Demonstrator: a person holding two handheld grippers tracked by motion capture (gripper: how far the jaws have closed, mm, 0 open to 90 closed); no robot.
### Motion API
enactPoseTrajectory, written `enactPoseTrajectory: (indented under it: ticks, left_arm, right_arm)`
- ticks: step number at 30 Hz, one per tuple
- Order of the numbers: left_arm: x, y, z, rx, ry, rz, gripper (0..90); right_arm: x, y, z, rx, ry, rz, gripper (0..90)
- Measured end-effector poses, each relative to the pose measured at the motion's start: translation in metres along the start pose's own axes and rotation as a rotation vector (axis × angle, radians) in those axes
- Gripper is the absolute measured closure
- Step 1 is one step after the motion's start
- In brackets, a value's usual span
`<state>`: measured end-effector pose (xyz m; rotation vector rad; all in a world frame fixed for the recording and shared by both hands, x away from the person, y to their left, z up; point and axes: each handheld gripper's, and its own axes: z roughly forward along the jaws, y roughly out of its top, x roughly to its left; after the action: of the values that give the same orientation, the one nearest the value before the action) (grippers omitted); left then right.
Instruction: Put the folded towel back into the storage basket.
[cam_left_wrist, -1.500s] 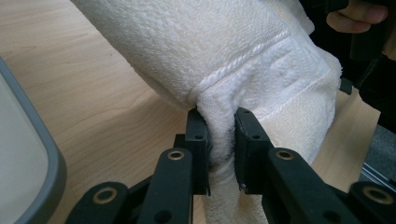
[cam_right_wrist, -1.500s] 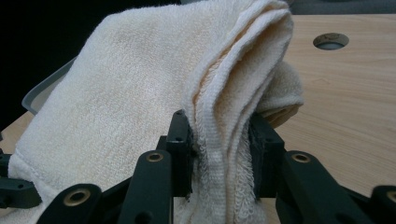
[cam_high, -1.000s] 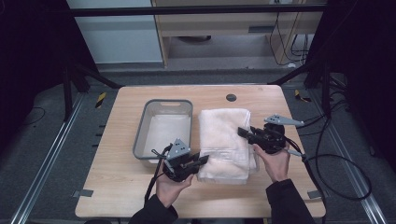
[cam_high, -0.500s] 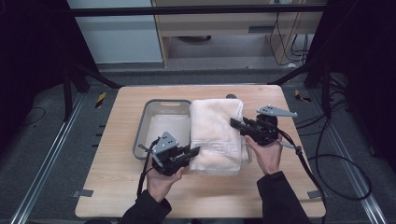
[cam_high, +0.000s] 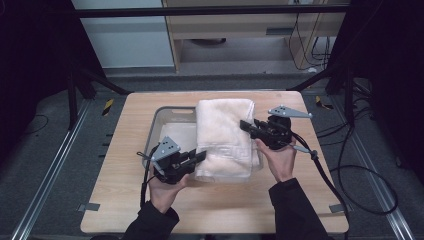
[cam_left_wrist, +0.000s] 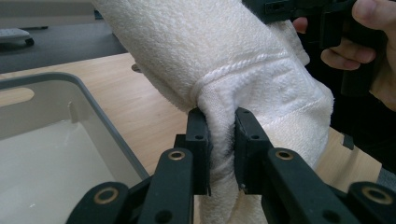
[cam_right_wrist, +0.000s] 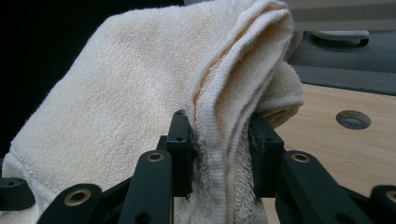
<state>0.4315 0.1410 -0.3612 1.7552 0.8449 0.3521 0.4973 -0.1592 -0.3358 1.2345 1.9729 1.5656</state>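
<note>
A folded cream towel (cam_high: 223, 137) hangs lifted between my two grippers, partly over a grey plastic tub (cam_high: 160, 119) on the wooden table. My left gripper (cam_high: 200, 157) is shut on the towel's near left edge; in the left gripper view the towel (cam_left_wrist: 243, 70) bunches between the two pads (cam_left_wrist: 198, 140). My right gripper (cam_high: 245, 125) is shut on the towel's right edge, and in the right gripper view the layered hem (cam_right_wrist: 219, 140) is pinched between its pads (cam_right_wrist: 180, 140). The tub's inside (cam_left_wrist: 51, 158) looks bare.
The table (cam_high: 115, 205) has a round cable hole (cam_right_wrist: 353, 119) toward its far right. Cables trail off the right side (cam_high: 345, 165). A metal rail (cam_high: 55, 170) runs along the floor at left, and a cabinet (cam_high: 240, 30) stands beyond the table.
Both grippers have risen and shifted left with the towel. The towel has come off the table right of the tub and now hangs partly over the tub.
</note>
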Motion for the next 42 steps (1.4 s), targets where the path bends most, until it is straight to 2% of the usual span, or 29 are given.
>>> enactPoseTrajectory:
  ticks: [12, 42]
  left_arm:
    - [0.015, 0.006, -0.018, -0.043, 0.030, -0.022, 77.6]
    - [0.050, 0.003, -0.051, -0.084, 0.136, -0.072, 77.8]
  right_arm:
    - [0.018, 0.016, 0.014, -0.006, 0.010, -0.015, 67.0]
    - [0.054, 0.032, 0.063, 0.000, 0.035, -0.027, 66.9]
